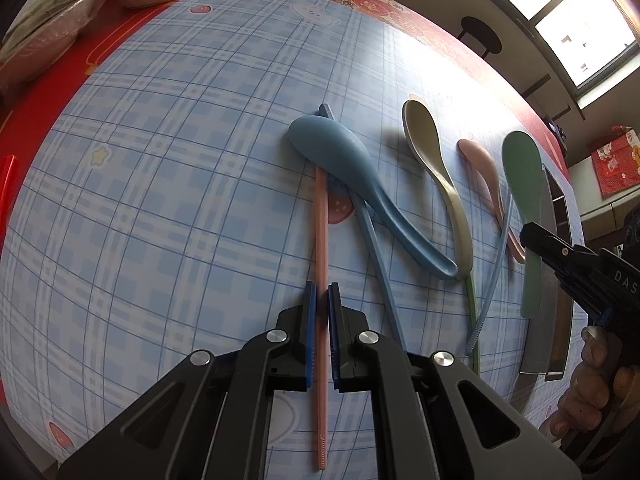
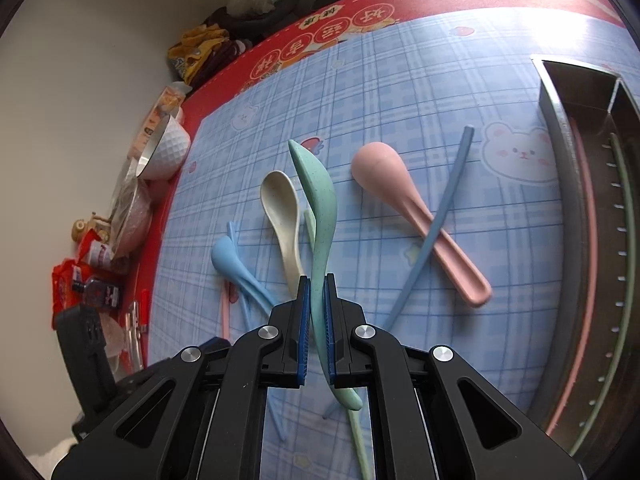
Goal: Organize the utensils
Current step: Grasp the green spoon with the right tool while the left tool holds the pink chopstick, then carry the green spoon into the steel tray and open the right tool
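My left gripper (image 1: 322,300) is shut on a pink chopstick (image 1: 320,232) that lies on the blue plaid mat, its far end tucked under a blue spoon (image 1: 336,160). My right gripper (image 2: 318,288) is shut on the handle of a green spoon (image 2: 318,200), which is turned on its edge. In the left wrist view the right gripper (image 1: 534,236) grips that green spoon (image 1: 524,184) next to the metal tray (image 1: 536,344). A cream spoon (image 2: 280,216), a pink spoon (image 2: 400,204) and a light blue chopstick (image 2: 440,216) lie on the mat.
The metal tray (image 2: 560,152) at the right holds a pink chopstick (image 2: 588,200) and a green chopstick (image 2: 624,200). A white bowl (image 2: 164,148) and packets crowd the table's left edge. A dark blue chopstick (image 1: 380,256) and a green chopstick (image 1: 474,312) lie under the spoons.
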A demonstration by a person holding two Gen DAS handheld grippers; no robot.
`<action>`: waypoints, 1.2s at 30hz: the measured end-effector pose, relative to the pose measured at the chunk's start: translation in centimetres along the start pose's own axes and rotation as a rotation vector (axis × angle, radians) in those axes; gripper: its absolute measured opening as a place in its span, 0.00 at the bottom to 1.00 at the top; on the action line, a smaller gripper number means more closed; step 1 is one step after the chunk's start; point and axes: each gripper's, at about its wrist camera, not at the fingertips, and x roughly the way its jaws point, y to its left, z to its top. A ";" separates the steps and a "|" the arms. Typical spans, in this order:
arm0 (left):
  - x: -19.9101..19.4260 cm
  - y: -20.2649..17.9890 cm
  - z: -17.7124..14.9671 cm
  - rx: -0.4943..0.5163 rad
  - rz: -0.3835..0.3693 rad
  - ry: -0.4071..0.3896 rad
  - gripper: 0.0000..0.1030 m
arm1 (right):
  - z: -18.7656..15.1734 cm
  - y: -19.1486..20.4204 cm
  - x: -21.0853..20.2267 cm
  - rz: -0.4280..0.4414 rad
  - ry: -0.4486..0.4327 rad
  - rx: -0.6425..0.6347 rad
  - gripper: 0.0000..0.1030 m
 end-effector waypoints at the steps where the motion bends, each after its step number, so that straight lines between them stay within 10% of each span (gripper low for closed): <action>1: 0.0 0.0 0.0 0.005 0.006 0.002 0.08 | -0.3 -0.5 -0.6 -0.014 -0.012 0.007 0.06; 17: 0.6 -2.5 0.8 0.060 0.086 0.024 0.08 | -1.8 -3.3 -3.5 -0.051 -0.083 0.088 0.06; 36: -2.3 2.1 0.1 -0.123 0.139 -0.067 0.05 | -1.6 -2.5 -3.8 -0.068 -0.094 0.071 0.06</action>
